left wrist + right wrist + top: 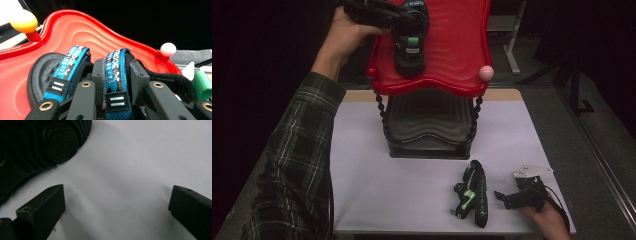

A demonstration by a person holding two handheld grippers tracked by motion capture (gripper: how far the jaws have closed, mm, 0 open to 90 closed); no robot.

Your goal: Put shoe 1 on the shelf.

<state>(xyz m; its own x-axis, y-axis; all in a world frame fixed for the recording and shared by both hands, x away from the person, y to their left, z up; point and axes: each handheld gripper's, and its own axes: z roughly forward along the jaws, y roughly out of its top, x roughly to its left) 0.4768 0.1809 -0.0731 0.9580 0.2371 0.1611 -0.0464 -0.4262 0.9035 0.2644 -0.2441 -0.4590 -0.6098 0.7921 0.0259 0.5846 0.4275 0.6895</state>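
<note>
A black sandal (410, 50) with blue straps and a green tab rests on the red top tray (452, 85) of a two-tier rack. My left gripper (397, 17) reaches over the tray's far left corner. In the left gripper view that gripper (117, 72) is shut on one blue strap of the sandal (72, 62) above the red tray (82, 27). The second sandal (474, 192) lies on its side on the white table. My right gripper (501, 197) sits just right of it, open. The right gripper view has my right gripper (117, 197) empty, with the sandal's black sole (37, 145) at the upper left.
The rack's black lower tray (429, 130) stands under the red one on beaded posts. A pink knob (486, 73) tops the near right corner, and an orange knob (23, 21) tops another corner. The white table (362, 165) ends close to the right hand.
</note>
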